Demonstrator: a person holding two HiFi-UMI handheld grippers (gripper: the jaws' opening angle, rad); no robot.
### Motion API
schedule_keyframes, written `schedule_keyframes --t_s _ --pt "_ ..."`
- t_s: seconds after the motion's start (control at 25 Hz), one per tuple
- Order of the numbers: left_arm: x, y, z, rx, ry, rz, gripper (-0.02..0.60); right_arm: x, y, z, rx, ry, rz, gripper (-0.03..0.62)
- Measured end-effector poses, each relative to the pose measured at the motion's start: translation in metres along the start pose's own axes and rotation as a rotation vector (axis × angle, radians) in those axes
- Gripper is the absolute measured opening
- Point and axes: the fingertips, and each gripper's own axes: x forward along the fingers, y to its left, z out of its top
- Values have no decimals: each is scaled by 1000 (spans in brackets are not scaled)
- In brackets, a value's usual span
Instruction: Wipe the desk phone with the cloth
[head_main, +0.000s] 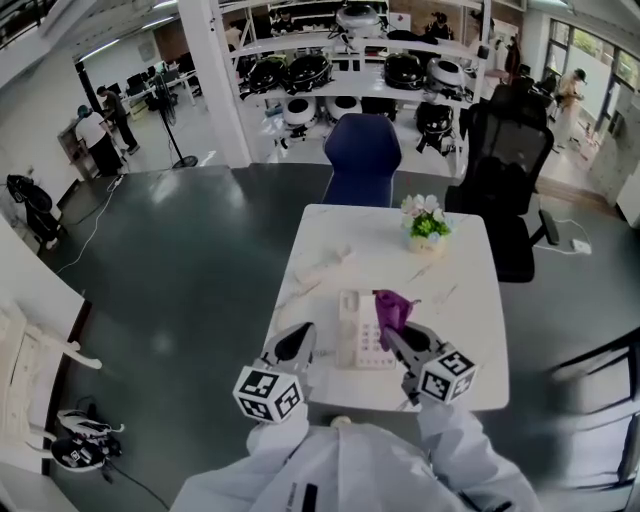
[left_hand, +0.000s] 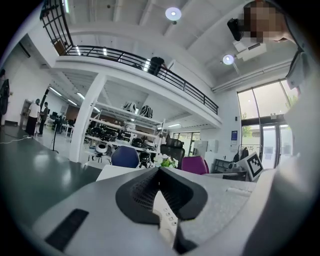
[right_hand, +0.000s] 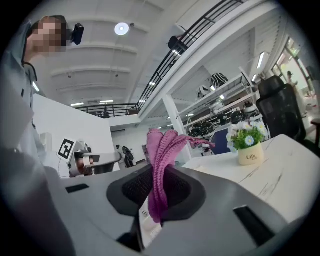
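Closest in the head view, the left tool (head_main: 298, 342) and right tool (head_main: 398, 338) flank the white desk phone (head_main: 358, 335). It lies on the worktop (head_main: 470, 300) with its long axis running away from the person, and the purple cloth (head_main: 390, 308) is over its right edge, so the right tool is better placed to wipe. In the left gripper view, that tool's jaws are pressed together on nothing, with phone keys just below. In the right gripper view, the jaws pinch the cloth (right_hand: 162, 165), with the phone directly beneath.
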Motion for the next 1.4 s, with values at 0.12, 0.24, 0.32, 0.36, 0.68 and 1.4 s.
schedule_keyframes --t_s 0.12,0.24,0.32,0.36,0.68,1.4 --pt "0 5 8 17 -16 11 -3 -8 -11 18 -35 -44 -55 38" --pt "0 9 15 22 -32 20 -2 -15 -19 33 -47 -78 -90 38" --pt "1 12 20 28 -45 27 -3 -18 -23 38 -55 -92 -111 38" --pt "1 13 22 31 -50 30 -3 -19 -25 41 -59 -96 -119 38" --pt "3 19 24 35 -50 47 -3 -23 -32 47 -86 -103 -147 38" --pt "2 30 21 31 -41 70 -2 -19 -40 40 -89 -84 -175 38"
